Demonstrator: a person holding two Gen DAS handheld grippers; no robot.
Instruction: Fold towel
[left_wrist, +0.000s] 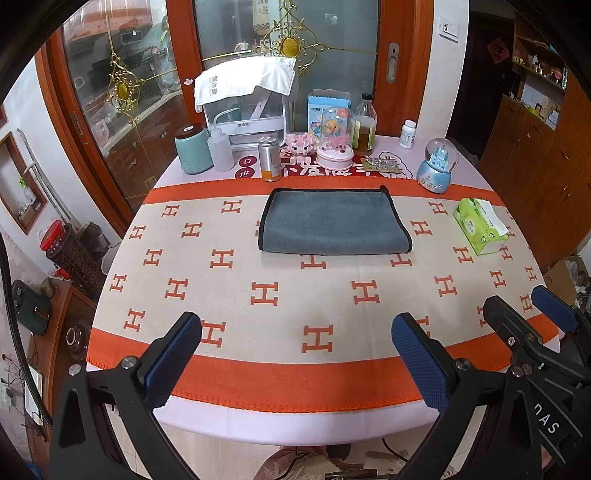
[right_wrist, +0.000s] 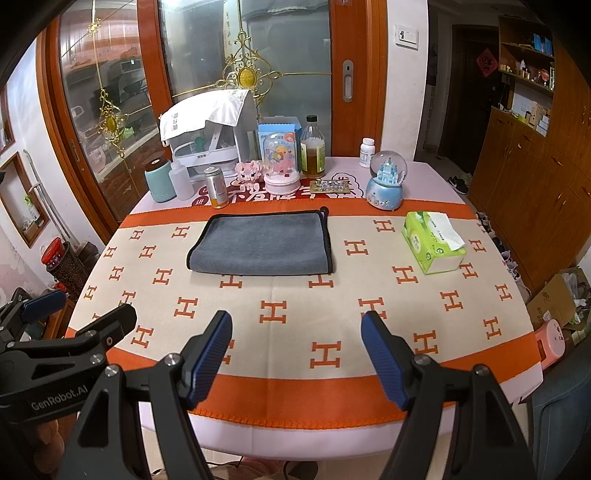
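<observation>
The left tongs (left_wrist: 295, 354) and the right tongs (right_wrist: 297, 354) are both held wide open above the near edge of the worktop (right_wrist: 236, 432), with nothing gripped between their blue, ribbed pads. Each is seen from the other's camera: the right tongs at the right edge of the left wrist view, the left tongs at the left edge of the right wrist view.

The worktop is covered by a cream cloth (left_wrist: 280, 266) with orange bands and a repeated orange H motif. The towel (left_wrist: 334, 227), a grey, plush rectangle with black piping, lies flat on it, already folded double, well beyond both tongs and just in front of the far orange band. A small black hanging loop is seen at its far right corner.

To the right of the towel, a soft green tissue pack (right_wrist: 434, 242) is laid. Behind the towel, a glass snow globe (right_wrist: 386, 181) on a pale blue base is stood. A pink object (right_wrist: 552, 341) off the worktop's right edge is shown only by the right wrist view.
</observation>
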